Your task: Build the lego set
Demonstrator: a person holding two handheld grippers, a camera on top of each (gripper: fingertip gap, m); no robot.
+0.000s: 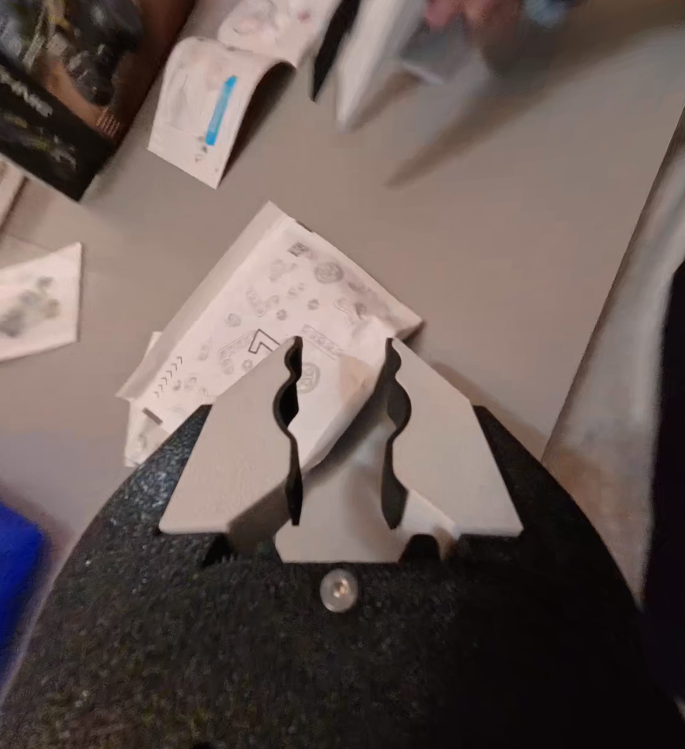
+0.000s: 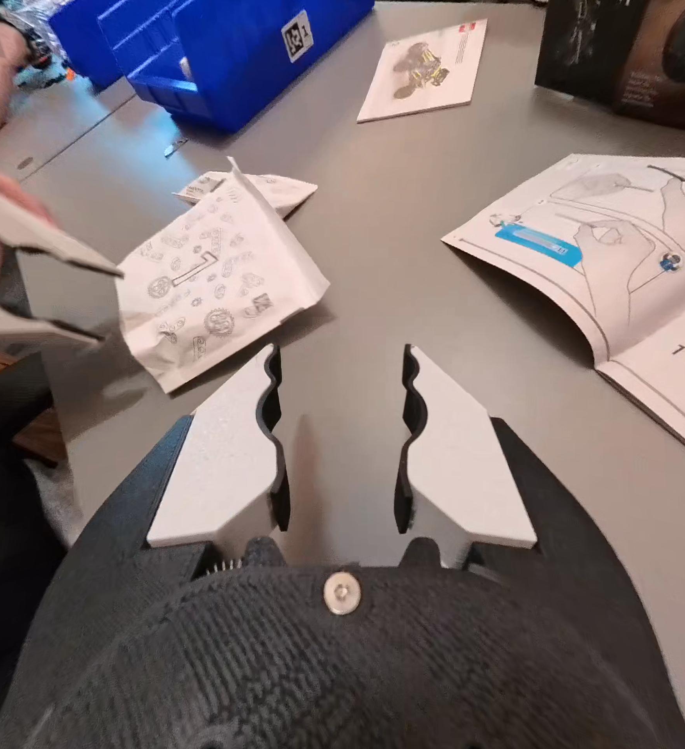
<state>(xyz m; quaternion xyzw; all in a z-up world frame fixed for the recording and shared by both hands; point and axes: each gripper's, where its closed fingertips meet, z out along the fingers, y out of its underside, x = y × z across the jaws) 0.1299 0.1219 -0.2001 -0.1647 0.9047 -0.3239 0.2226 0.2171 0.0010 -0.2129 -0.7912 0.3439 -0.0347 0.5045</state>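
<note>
While your left gripper [image 1: 342, 344] hangs spread over the white parts bag [image 1: 276, 324], your right gripper [image 2: 342, 352] gapes above the bare table [image 2: 393, 243].

No finger touches the bag, which lies flat, ahead-left of your right gripper. Ahead-right of it lies the open instruction booklet [image 2: 600, 259]; farther ahead, a blue bin [image 2: 211, 52] and a second booklet [image 2: 426, 69].

Right claw [image 2: 342, 352]: jaws wide apart, empty, above the grey counter [image 2: 393, 227].
Paper bag [image 2: 219, 283]: white, printed, ahead on the left.
Left claw [image 2: 105, 304]: at the bag's left edge.
Open booklet [image 2: 600, 283]: right.
Blue bin [image 2: 211, 52]: far left.
</note>
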